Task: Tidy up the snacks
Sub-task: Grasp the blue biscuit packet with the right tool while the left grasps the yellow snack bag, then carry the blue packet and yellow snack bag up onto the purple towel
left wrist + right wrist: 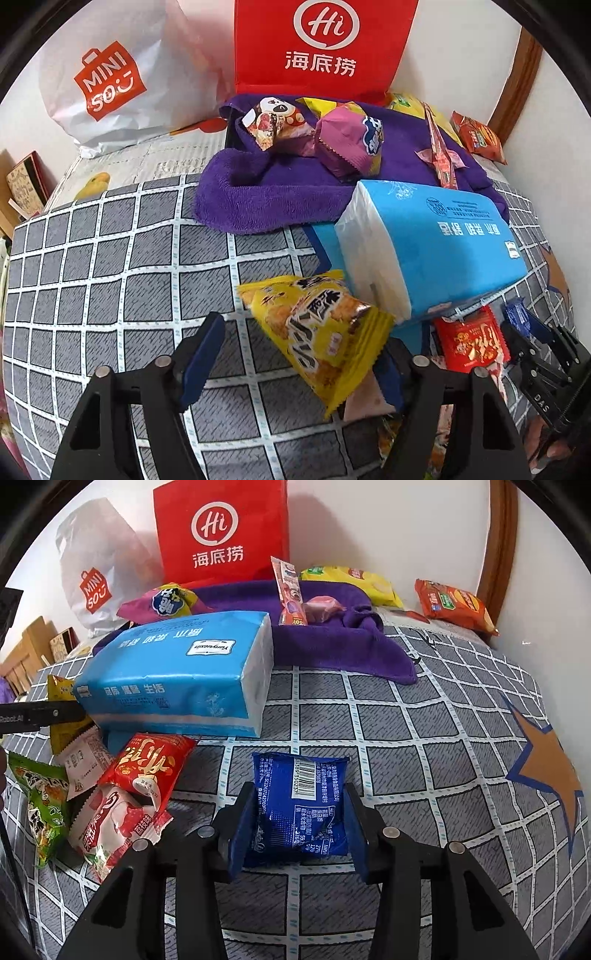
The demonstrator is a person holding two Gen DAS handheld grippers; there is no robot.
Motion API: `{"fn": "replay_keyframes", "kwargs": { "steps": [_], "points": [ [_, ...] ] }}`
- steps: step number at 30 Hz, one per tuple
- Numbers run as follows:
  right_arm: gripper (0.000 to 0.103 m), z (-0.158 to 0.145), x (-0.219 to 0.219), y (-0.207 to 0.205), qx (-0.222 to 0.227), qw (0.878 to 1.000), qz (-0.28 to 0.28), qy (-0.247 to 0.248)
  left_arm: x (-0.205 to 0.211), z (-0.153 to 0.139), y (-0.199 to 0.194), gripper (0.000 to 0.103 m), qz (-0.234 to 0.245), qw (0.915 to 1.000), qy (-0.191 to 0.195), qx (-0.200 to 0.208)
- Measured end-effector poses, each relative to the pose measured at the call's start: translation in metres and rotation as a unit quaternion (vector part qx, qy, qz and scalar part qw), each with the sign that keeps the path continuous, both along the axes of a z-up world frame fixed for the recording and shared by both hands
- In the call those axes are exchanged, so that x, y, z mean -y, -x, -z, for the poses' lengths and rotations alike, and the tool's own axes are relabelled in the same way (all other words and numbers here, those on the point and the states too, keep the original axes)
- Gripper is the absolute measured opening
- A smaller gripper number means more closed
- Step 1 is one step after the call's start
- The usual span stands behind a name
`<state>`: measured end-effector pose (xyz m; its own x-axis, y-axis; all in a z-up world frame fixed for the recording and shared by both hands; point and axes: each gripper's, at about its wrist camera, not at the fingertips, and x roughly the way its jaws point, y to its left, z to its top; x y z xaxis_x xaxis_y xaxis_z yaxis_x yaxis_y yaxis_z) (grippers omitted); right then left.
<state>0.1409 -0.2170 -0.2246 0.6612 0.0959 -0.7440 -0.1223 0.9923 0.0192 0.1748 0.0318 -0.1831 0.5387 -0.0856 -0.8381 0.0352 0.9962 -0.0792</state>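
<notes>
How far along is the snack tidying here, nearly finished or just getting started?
Roughly midway. Several snacks already lie on the purple towel, such as the pink packet. In hand: the right gripper has its jaws around a blue packet; the left gripper stands open at the yellow packet. Left: the red packet and its neighbours.

A tissue pack (177,672) lies mid-bed (406,738), its back edge on a towel (332,642) holding snacks; two bags (221,535) stand behind at the wall.
</notes>
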Motion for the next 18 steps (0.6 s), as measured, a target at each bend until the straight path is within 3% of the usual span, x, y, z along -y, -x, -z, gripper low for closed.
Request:
{"fn": "replay_keyframes", "kwargs": {
  "steps": [2,11,18],
  "points": [
    [0.045,0.0,0.0,0.0,0.0,1.0,0.0,0.0,-0.001,0.002,0.0,0.06,-0.003,0.9999,0.004,0.009],
    [0.045,0.001,0.001,0.0,0.0,1.0,0.0,-0.005,-0.004,0.008,0.003,0.059,-0.009,0.9991,0.011,0.04],
    [0.045,0.001,0.001,0.0,0.0,1.0,0.0,-0.003,-0.002,0.009,0.002,0.053,0.0,0.9994,-0.001,0.034]
  ]
}}
